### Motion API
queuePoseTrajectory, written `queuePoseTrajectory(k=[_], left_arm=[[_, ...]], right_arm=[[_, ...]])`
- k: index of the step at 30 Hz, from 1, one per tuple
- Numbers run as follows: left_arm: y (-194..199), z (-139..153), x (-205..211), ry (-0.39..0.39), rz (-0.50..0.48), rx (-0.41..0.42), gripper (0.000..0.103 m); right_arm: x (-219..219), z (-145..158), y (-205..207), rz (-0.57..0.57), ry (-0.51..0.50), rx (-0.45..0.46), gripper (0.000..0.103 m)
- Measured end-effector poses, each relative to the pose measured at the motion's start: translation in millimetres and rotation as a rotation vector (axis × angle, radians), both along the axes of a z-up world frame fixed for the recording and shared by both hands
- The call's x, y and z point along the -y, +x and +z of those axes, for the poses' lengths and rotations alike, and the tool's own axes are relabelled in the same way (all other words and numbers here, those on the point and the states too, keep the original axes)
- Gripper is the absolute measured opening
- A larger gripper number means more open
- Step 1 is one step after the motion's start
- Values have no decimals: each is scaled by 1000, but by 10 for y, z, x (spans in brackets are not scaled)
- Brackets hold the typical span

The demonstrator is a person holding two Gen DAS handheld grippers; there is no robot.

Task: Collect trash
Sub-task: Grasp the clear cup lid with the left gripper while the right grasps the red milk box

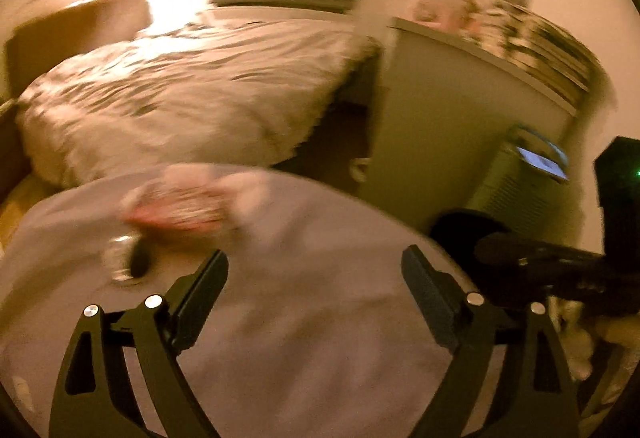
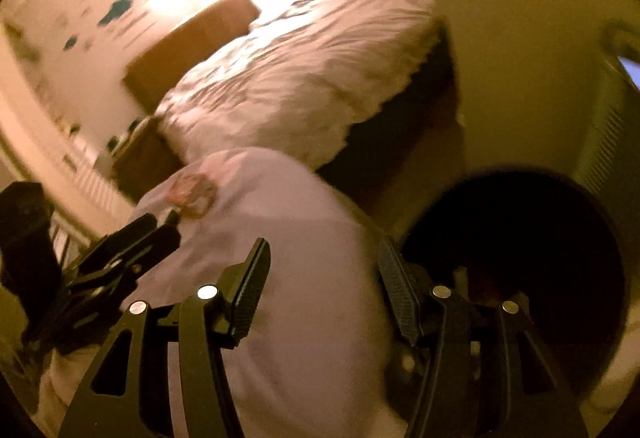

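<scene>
Left gripper (image 1: 315, 274): jaws spread wide, nothing between them, nothing touched. Right gripper (image 2: 324, 270): jaws parted to a moderate gap, likewise empty. Both are held over a round pale table (image 1: 280, 318). Trash is seen as a blurred pink-and-white crumpled wrapper (image 1: 180, 212) lying on the table's far side, beyond the left fingertips; a small dark and shiny item (image 1: 128, 258) sits just beside it, too smeared to identify. A black round bin (image 2: 520, 238) stands just right of the table. Bed (image 1: 180, 90) behind.

Rumpled cloth bedspread (image 1: 192, 90), matt table (image 1: 312, 318)
</scene>
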State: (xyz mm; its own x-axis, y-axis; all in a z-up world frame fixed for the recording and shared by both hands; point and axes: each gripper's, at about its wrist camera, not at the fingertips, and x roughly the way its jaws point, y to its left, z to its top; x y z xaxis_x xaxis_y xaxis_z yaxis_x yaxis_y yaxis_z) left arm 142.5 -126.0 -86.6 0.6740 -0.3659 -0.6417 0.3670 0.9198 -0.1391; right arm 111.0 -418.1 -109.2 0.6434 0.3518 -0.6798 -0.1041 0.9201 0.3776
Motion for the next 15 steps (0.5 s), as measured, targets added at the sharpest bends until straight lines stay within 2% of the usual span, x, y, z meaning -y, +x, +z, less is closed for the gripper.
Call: queuePoseTrajectory(k=[4,7,10,15], left_arm=[[159,-95,-542,-6,101,-22,88],[240,-135,-778,0,140,-27,88],[350,-180,-977,9,156,-36,88],[465,-279,-1078,40,145,-52,88]], right_arm=[[-459,65,254,105,-65,18,57],[-799,73,467,179,-115,33,66],[-1118,32,686,248,-165,34,66],[-1597,-18,1033,354,-259,59,66]])
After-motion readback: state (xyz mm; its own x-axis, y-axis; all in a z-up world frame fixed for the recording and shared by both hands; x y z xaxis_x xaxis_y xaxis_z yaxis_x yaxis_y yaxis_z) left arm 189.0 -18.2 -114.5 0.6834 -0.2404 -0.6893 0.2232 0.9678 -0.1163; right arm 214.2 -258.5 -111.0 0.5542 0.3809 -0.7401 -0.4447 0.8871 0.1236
